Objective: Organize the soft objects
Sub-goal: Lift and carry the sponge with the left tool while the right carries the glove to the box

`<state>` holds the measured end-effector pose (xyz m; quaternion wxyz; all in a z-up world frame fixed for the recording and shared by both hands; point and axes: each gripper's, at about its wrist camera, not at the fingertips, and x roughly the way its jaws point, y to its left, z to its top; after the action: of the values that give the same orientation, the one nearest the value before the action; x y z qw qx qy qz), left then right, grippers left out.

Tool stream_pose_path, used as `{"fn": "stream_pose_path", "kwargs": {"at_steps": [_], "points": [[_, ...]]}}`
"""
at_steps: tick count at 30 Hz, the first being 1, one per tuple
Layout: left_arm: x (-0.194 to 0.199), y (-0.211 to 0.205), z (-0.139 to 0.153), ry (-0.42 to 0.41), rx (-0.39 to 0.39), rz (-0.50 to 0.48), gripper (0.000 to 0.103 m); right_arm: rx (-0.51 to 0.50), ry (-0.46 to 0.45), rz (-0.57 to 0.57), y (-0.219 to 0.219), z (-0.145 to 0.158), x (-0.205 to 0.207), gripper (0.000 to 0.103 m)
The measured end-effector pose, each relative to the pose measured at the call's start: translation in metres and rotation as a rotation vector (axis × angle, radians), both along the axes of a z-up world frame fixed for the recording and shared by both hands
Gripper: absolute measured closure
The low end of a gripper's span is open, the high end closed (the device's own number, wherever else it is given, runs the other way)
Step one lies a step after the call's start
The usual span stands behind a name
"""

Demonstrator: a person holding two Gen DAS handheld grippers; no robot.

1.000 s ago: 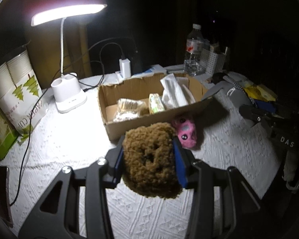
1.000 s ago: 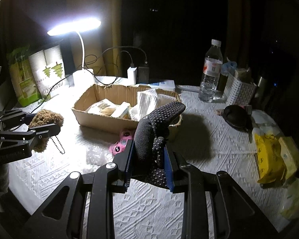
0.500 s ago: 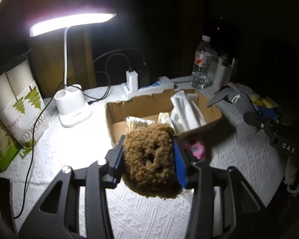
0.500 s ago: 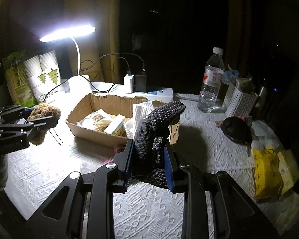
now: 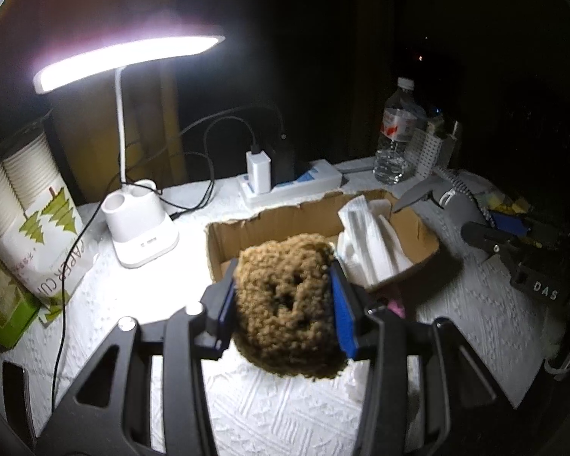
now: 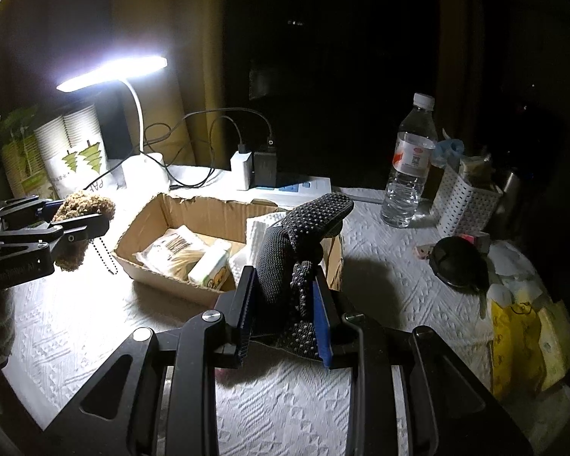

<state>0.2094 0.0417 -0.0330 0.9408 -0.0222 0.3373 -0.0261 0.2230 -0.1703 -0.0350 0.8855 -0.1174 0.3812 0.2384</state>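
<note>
My left gripper [image 5: 283,300] is shut on a brown fuzzy plush toy [image 5: 285,304], held above the near left corner of an open cardboard box [image 5: 418,224]. From the right wrist view the same plush toy [image 6: 81,209] hangs left of the cardboard box [image 6: 163,209], a bead chain dangling under it. A dark dotted glove [image 6: 296,239] sticks up from my right gripper [image 6: 285,304], which is shut on it just in front of the box's near right corner. White tissue packs [image 5: 368,228] and small packets [image 6: 182,250] lie inside the box.
A lit desk lamp [image 5: 140,224] stands left of the box, paper cup sleeves [image 5: 26,205] beyond it. A power strip with chargers [image 5: 285,178], a water bottle [image 6: 410,167] and a white perforated basket [image 6: 463,205] line the back. A dark pouch [image 6: 456,262] and yellow packets [image 6: 520,338] lie right.
Both grippers have moved forward toward the box with their loads. The box now looks nearer in both views, and the pink toy in front of it is almost hidden behind the grippers.
</note>
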Motion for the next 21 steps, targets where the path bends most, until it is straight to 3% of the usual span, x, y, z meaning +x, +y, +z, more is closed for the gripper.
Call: {"fn": "stream_pose_path", "kwargs": {"at_steps": [21], "points": [[0.057, 0.007, -0.018, 0.032, -0.011, 0.019, 0.059, -0.002, 0.036, 0.014, 0.011, -0.024, 0.054, 0.074]]}}
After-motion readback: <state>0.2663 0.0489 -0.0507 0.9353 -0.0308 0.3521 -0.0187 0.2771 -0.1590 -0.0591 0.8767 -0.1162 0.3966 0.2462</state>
